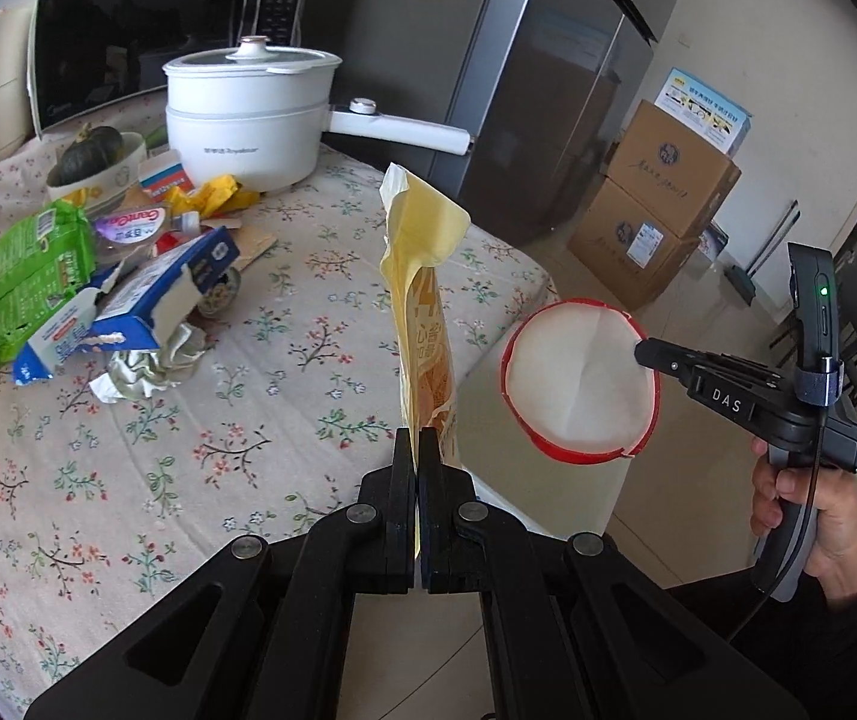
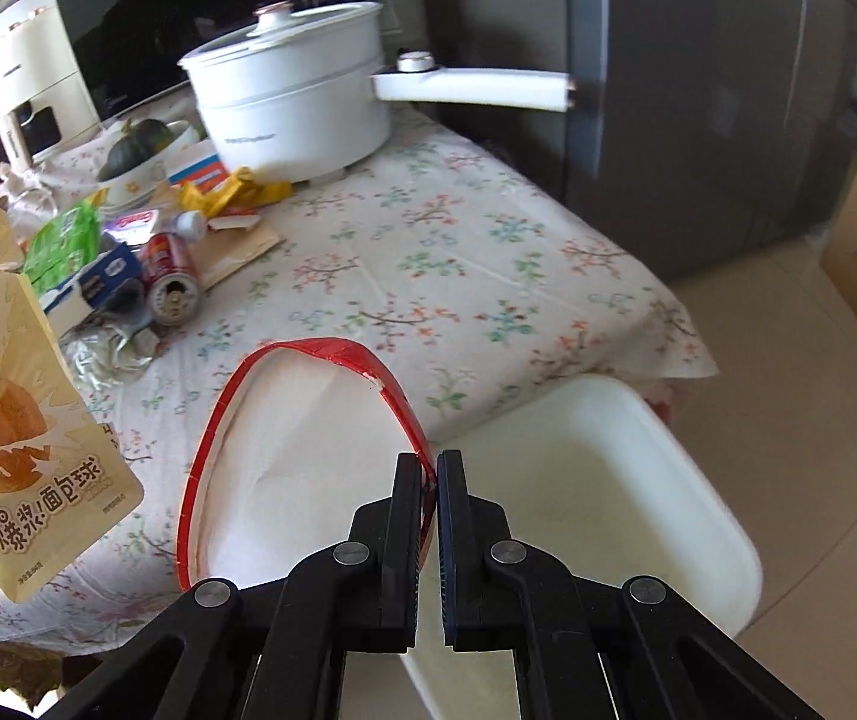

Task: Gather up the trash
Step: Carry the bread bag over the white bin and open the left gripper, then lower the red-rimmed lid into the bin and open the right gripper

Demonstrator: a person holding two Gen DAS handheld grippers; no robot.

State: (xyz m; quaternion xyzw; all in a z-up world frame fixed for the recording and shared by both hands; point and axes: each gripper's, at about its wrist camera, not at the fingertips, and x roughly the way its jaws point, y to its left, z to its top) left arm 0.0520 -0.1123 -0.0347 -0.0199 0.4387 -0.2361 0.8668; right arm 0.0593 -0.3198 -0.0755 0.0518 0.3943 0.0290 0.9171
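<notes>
My left gripper [image 1: 416, 441] is shut on a yellow snack bag [image 1: 422, 300], held upright above the table's right edge; the bag also shows in the right wrist view [image 2: 26, 420]. My right gripper [image 2: 428, 468] is shut on the red rim of a round paper lid [image 2: 284, 456], held in the air between the table and a white bin [image 2: 578, 510]. The lid [image 1: 578, 384] and the right gripper [image 1: 644, 353] also show in the left wrist view. More trash lies on the table: a torn blue box [image 1: 128, 300], a green packet [image 1: 32, 276], crumpled foil [image 1: 146, 366], a can [image 2: 173, 279].
A white electric pot [image 1: 248, 120] with a long handle stands at the back of the floral-cloth table [image 1: 188, 450], before a microwave [image 1: 158, 24]. A bowl with a squash [image 1: 92, 162] is at the left. A grey fridge [image 2: 698, 90] and cardboard boxes [image 1: 656, 210] stand to the right.
</notes>
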